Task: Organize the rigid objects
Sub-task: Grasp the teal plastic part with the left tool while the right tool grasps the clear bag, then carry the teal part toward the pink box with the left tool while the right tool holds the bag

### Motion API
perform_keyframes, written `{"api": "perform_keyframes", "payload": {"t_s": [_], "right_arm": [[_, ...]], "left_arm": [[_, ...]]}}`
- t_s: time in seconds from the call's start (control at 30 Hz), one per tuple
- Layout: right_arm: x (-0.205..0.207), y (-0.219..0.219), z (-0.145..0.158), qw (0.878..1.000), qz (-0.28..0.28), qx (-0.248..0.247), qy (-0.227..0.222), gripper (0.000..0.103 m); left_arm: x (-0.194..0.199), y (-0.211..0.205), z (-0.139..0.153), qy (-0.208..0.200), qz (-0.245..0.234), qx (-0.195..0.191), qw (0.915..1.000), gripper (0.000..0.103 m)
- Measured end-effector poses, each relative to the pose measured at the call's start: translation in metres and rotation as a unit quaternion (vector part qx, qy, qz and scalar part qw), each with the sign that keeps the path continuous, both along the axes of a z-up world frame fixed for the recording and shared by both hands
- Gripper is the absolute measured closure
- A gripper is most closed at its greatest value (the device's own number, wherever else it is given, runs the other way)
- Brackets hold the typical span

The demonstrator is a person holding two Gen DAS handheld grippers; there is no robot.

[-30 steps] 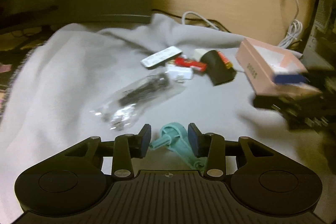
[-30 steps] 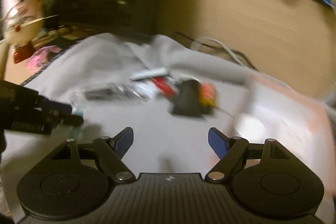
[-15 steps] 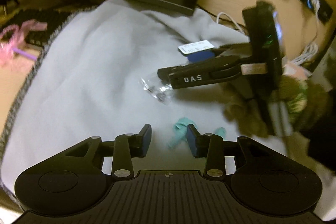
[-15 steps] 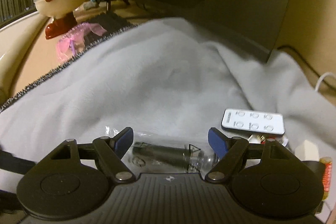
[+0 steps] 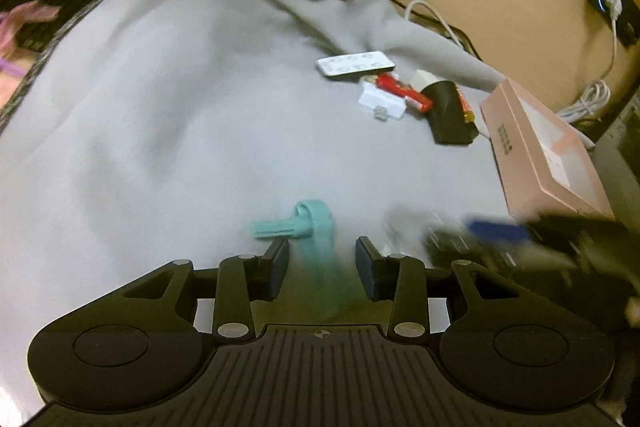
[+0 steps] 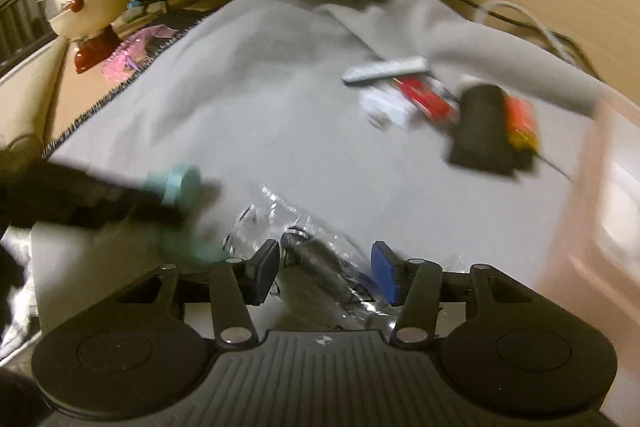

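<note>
Right tool (image 6: 325, 269) is closing around a clear plastic bag (image 6: 320, 255) with a dark item inside, partly hidden. Left tool (image 5: 322, 261), narrow, straddles a blurred teal plastic piece (image 5: 308, 223) on the grey blanket (image 5: 160, 107); grip uncertain.

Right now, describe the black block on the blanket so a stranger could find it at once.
Start at the pink box lying at the right edge of the grey blanket. Just left of it sits a small cluster of items below the white remote. The black block is the cluster's only dark, wedge-like piece, with a red-and-yellow battery lying along its right side.
</note>
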State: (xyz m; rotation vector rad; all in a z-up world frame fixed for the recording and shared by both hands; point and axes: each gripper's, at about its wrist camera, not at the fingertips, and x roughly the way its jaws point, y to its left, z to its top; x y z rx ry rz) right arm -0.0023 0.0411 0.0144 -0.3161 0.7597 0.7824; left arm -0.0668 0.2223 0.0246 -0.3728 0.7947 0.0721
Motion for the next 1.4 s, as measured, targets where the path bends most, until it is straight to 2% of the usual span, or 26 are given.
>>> {"api": "perform_keyframes", "payload": {"t_s": [0.1, 0.17, 0.2, 0.33, 0.47, 0.5, 0.6, 0.7, 0.77, 0.83, 0.97, 1.1, 1.17, 1.2, 1.3, 1.4], "right_arm": [[-0.018, -0.03, 0.0, 0.999, -0.038, -0.008, -0.007, 0.053], [-0.023, -0.049, 0.0, 0.998, -0.064, -0.014, -0.011, 0.053], [-0.026, -0.059, 0.0, 0.997, -0.08, -0.017, -0.014, 0.053], [-0.031, -0.097, -0.001, 0.991, -0.135, -0.011, -0.012, 0.052], [-0.038, -0.122, -0.004, 0.986, -0.166, -0.004, -0.021, 0.043], [-0.038, -0.126, -0.005, 0.985, -0.172, -0.001, -0.02, 0.042], [-0.039, -0.133, -0.005, 0.983, -0.18, 0.001, -0.024, 0.04], [-0.04, -0.136, -0.006, 0.983, -0.181, 0.001, -0.032, 0.038], [-0.042, -0.139, -0.006, 0.984, -0.177, 0.002, -0.034, 0.038], [-0.042, -0.139, -0.007, 0.984, -0.172, 0.004, -0.036, 0.038], [-0.041, -0.138, -0.005, 0.987, -0.155, 0.004, -0.043, 0.038], [-0.043, -0.137, 0.001, 0.991, -0.121, 0.011, -0.054, 0.036], [-0.042, -0.14, 0.005, 0.993, -0.1, 0.027, -0.049, 0.032], [-0.042, -0.14, 0.007, 0.994, -0.088, 0.031, -0.049, 0.029], [-0.039, -0.136, 0.004, 0.997, -0.061, 0.017, -0.047, 0.028], [-0.029, -0.132, -0.006, 0.998, -0.062, -0.003, -0.031, 0.028]], "left_arm": [[0.019, -0.019, -0.001, -0.01, -0.042, 0.038, 0.9983, 0.062], [0.03, -0.035, -0.004, -0.019, -0.087, 0.066, 0.9939, 0.061], [0.034, -0.045, -0.005, -0.019, -0.117, 0.078, 0.9899, 0.061], [0.037, -0.072, -0.009, -0.023, -0.188, 0.11, 0.9758, 0.053], [0.03, -0.095, -0.012, -0.025, -0.252, 0.134, 0.9581, 0.039], [0.03, -0.098, -0.012, -0.025, -0.252, 0.136, 0.9577, 0.038], [0.027, -0.094, -0.007, -0.035, -0.222, 0.125, 0.9663, 0.04], [0.02, -0.091, 0.006, -0.057, -0.179, 0.154, 0.97, 0.04], [0.023, -0.087, 0.01, -0.055, -0.157, 0.158, 0.9733, 0.04], [0.035, -0.082, 0.007, -0.036, -0.142, 0.155, 0.9771, 0.041], [0.048, -0.079, -0.001, -0.012, -0.144, 0.14, 0.9795, 0.042], [0.049, -0.085, -0.008, -0.009, -0.16, 0.143, 0.9766, 0.042], [0.047, -0.088, -0.009, -0.017, -0.165, 0.152, 0.9743, 0.046], [0.046, -0.089, -0.009, -0.021, -0.166, 0.153, 0.9739, 0.054], [0.045, -0.09, -0.009, -0.024, -0.167, 0.149, 0.9744, 0.054], [0.043, -0.091, -0.008, -0.024, -0.172, 0.141, 0.9747, 0.054]]}}
